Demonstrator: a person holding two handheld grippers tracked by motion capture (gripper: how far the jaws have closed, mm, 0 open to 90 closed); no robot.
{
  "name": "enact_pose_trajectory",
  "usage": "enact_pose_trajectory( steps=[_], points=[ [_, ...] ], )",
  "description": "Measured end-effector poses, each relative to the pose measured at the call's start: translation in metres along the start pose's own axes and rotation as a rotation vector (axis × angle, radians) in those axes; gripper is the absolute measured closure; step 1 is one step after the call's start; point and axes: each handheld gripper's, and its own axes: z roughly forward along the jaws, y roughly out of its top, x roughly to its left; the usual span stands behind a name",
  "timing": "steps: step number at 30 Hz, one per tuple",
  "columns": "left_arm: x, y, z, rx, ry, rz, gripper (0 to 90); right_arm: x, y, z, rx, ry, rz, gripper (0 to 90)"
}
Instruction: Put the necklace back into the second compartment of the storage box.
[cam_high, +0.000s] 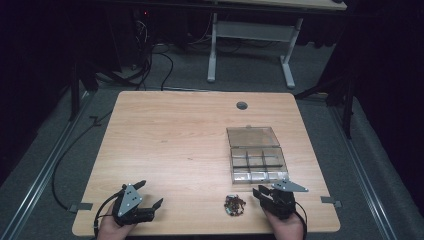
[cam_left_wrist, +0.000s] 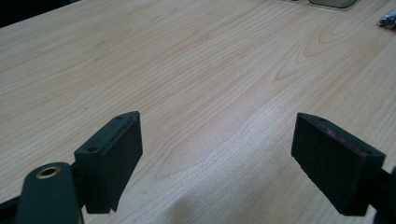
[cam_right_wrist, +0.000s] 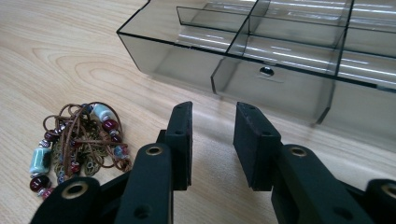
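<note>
Approaching the pick, you held the right gripper (cam_right_wrist: 212, 140) with its jaws narrowly parted and empty; the beads (cam_right_wrist: 77, 144) lay just left of its fingers, the box (cam_right_wrist: 187, 60) ahead. The left gripper (cam_left_wrist: 217, 158) stood wide, empty. Next, shift left and close.

A lab or office workroom, dimly lit. A pale wooden desk (cam_high: 165, 140) with a cable port (cam_high: 242, 105) stands on grey carpet (cam_high: 190, 70) at the frame's middle. At the top, a white-legged desk (cam_high: 250, 30) stands beside tangled cables (cam_high: 150, 60), with dark curtains (cam_high: 30, 65) along both sides.
</note>
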Motion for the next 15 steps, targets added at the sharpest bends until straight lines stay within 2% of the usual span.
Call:
enact_pose_trajectory(
  steps=[15],
  points=[
    [0.0003,-0.0001,-0.0005,-0.001,0.003,-0.005,16.6,0.0010,0.0023,0.0000,0.014,0.023,-0.008,70.0]
  ],
)
